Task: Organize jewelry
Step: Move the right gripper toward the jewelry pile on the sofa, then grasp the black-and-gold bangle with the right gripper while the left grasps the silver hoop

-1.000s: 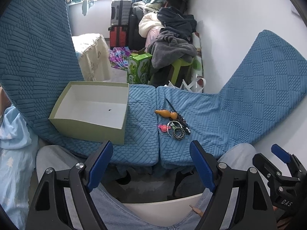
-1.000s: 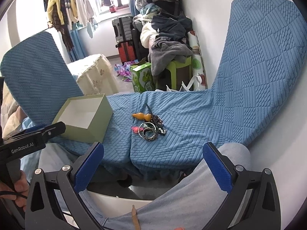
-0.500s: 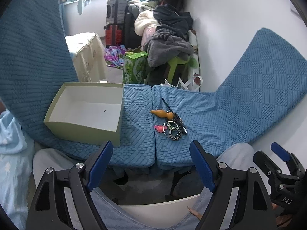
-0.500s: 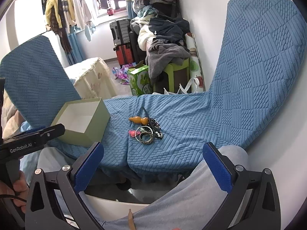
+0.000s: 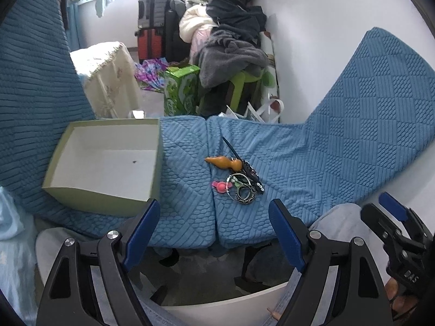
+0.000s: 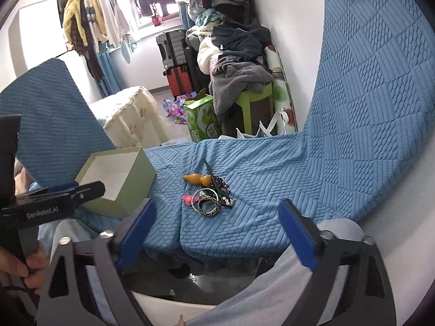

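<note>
Left tongs [image 5: 214,228] spread wide, nothing between the blue pads, hanging just off the near edge of the blue quilted cushion [image 5: 312,163]. Right tongs [image 6: 217,225] also wide and empty, same near edge, a bit further right.

Jewelry pile [image 5: 236,179] sits mid-cushion, right next to the seam between the two cushion sections. In it:
- orange gourd-shaped piece [image 5: 224,162] at the far side
- long dark hairpin [image 5: 239,160] lying diagonally, touching the gourd
- pink piece [image 5: 220,186] on the left, near the seam
- dark patterned bangle [image 5: 246,194] at the near side, overlapping a thin metal ring

All tangled together, touching. Neither pair of tongs touches any of it.

Open green box [image 5: 106,160] with a white inside stands on the cushion left of the pile, well apart from it. One small dark speck on its floor, otherwise nothing visible inside.

Clothes heap [image 5: 231,43] and suitcases [image 5: 152,19] in the background.
</note>
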The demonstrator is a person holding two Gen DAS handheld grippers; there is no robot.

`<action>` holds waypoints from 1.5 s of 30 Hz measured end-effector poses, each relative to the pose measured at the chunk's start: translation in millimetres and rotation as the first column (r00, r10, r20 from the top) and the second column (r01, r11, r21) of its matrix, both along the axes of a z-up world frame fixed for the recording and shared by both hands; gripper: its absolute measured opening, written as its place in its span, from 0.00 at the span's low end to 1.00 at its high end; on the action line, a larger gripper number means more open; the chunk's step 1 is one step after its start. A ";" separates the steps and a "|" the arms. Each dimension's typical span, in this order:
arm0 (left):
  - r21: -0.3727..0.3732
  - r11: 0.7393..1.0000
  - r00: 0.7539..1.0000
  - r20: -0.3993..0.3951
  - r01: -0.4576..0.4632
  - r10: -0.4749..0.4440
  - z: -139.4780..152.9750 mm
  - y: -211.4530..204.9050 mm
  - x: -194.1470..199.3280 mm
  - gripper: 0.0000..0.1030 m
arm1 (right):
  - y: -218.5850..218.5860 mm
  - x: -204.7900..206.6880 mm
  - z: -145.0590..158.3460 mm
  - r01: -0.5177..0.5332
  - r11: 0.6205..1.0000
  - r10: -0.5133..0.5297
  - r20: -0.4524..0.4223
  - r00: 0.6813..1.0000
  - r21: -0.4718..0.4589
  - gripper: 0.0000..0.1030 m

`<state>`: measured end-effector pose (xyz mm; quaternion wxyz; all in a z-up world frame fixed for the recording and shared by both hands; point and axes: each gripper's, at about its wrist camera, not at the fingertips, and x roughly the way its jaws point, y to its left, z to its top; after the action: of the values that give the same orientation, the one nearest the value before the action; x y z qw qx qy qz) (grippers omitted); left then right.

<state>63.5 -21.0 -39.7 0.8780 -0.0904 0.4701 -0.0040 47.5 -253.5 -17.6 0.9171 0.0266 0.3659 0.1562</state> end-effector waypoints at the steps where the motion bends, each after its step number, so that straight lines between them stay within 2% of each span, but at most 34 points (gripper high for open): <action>1: -0.011 1.000 1.000 0.001 0.003 -0.003 -3.2 -0.4 3.0 0.80 | 1.5 6.0 -4.6 -0.011 1.000 0.011 -0.005 1.000 -0.004 0.75; 3: -0.024 1.000 1.000 -0.002 0.004 -0.004 -11.7 -0.9 11.1 0.80 | 3.6 15.1 -13.1 -0.021 1.000 0.021 -0.015 1.000 -0.008 0.61; 6: -0.068 0.998 0.999 -0.035 0.018 -0.021 -25.9 -1.3 24.2 0.80 | 4.7 29.2 -27.9 -0.039 0.999 0.040 -0.036 0.999 0.020 0.52; 7: -0.082 0.996 0.999 -0.037 0.027 -0.030 -28.7 -2.7 28.1 0.80 | 4.2 37.4 -35.8 -0.057 0.996 0.061 -0.051 0.997 0.068 0.49; 9: -0.091 0.995 0.999 -0.024 0.039 -0.041 -32.0 -6.9 31.9 0.80 | 5.0 45.3 -44.5 -0.044 0.996 0.048 -0.053 0.997 0.077 0.42; 12: -0.095 0.994 0.998 -0.024 0.052 -0.055 -41.5 -11.4 39.4 0.78 | 13.5 58.4 -63.4 -0.054 0.997 0.056 -0.043 0.997 0.047 0.40; 18: -0.094 0.994 0.997 -0.043 0.057 -0.062 -77.3 -11.5 60.9 0.77 | 25.0 89.4 -115.9 -0.066 0.997 0.069 -0.111 0.991 0.031 0.40; 19: -0.099 0.993 0.997 -0.046 0.060 -0.065 -82.9 -11.5 64.6 0.73 | 26.4 95.1 -125.8 -0.069 0.997 0.072 -0.131 0.989 0.028 0.40; 21: -0.086 0.994 0.996 -0.047 0.072 -0.076 -95.9 -12.4 73.2 0.70 | 27.3 104.3 -143.2 -0.084 0.995 0.091 -0.163 0.983 0.049 0.40; 22: -0.075 0.994 0.995 -0.060 0.075 -0.079 -102.9 -13.1 77.7 0.63 | 27.2 109.6 -151.4 -0.095 0.993 0.108 -0.185 0.977 0.077 0.39; 24: -0.080 0.994 0.994 -0.073 0.076 -0.082 -116.7 -12.9 86.1 0.59 | 31.0 119.6 -164.6 -0.102 0.991 0.120 -0.233 0.965 0.087 0.30; 29: -0.108 0.992 0.992 -0.102 0.069 -0.080 -147.5 -7.6 101.4 0.50 | 42.2 131.2 -178.5 -0.132 0.987 0.151 -0.261 0.954 0.090 0.24; 30: -0.114 0.991 0.990 -0.109 0.071 -0.084 -152.1 -7.8 104.4 0.46 | 42.9 132.9 -181.3 -0.131 0.987 0.152 -0.269 0.951 0.094 0.24; 35: -0.123 0.988 0.986 -0.124 0.096 -0.111 -166.1 -12.9 117.3 0.45 | 50.7 144.6 -196.3 -0.145 0.987 0.160 -0.311 0.937 0.072 0.22; 37: -0.128 0.987 0.985 -0.128 0.100 -0.116 -171.0 -13.3 122.4 0.40 | 54.5 147.2 -200.6 -0.153 0.987 0.159 -0.310 0.937 0.043 0.20; 40: -0.123 0.987 0.983 -0.134 0.106 -0.123 -177.6 -14.4 130.7 0.36 | 60.6 147.9 -203.9 -0.176 0.984 0.165 -0.299 0.940 -0.009 0.09; 42: -0.135 0.984 0.981 -0.142 0.111 -0.131 -181.6 -14.4 134.8 0.30 | 62.9 146.5 -205.6 -0.187 0.982 0.173 -0.298 0.939 -0.019 0.07; 45: -0.129 0.983 0.977 -0.146 0.134 -0.153 -184.6 -19.2 139.2 0.29 | 60.8 145.9 -203.2 -0.190 0.982 0.181 -0.296 0.938 -0.002 0.06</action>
<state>202.6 -40.2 -224.3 0.8291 -0.1079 0.5414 -0.0882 193.4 -192.6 -220.8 0.8339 0.0009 0.5013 0.2308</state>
